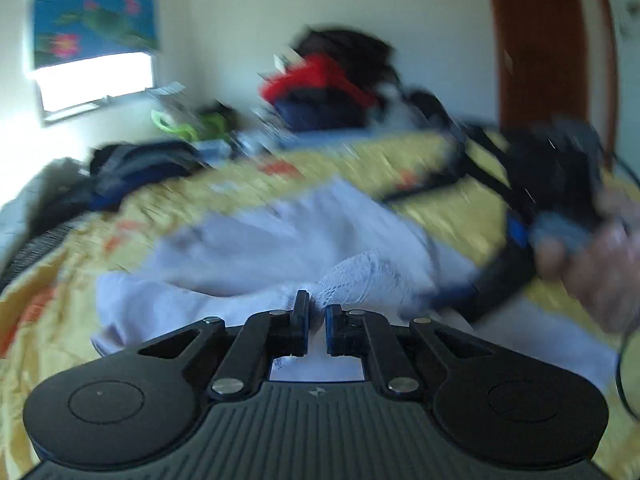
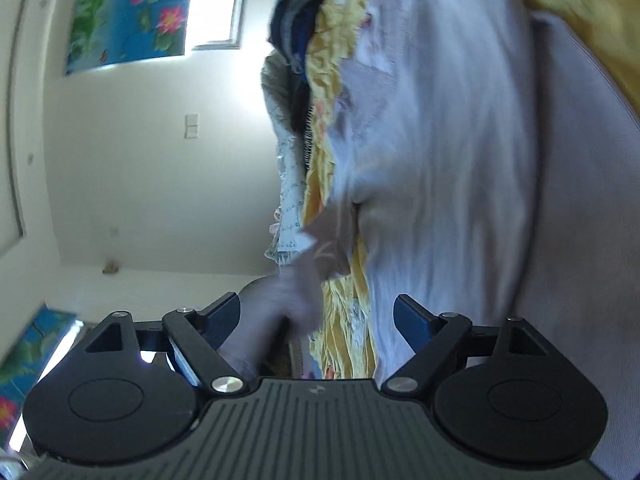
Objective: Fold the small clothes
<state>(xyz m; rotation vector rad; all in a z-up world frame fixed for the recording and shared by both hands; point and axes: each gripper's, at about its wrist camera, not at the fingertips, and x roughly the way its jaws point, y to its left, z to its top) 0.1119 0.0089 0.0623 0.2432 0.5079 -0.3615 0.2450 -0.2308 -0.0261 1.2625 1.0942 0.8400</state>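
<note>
Left gripper [image 1: 316, 326]: nearest item, jaws pinched on a lacy edge of the white garment [image 1: 280, 240].
White garment: spread on the yellow bedspread [image 1: 240, 192], lying ahead of the left jaws, long axis roughly left-to-right in the left wrist view.
Right gripper [image 2: 316, 320]: jaws spread wide, holding nothing, rolled sideways; garment to its right, near. Left gripper is nearer.

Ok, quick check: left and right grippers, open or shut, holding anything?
Left gripper: shut on the white garment.
Right gripper: open, holding nothing.
</note>
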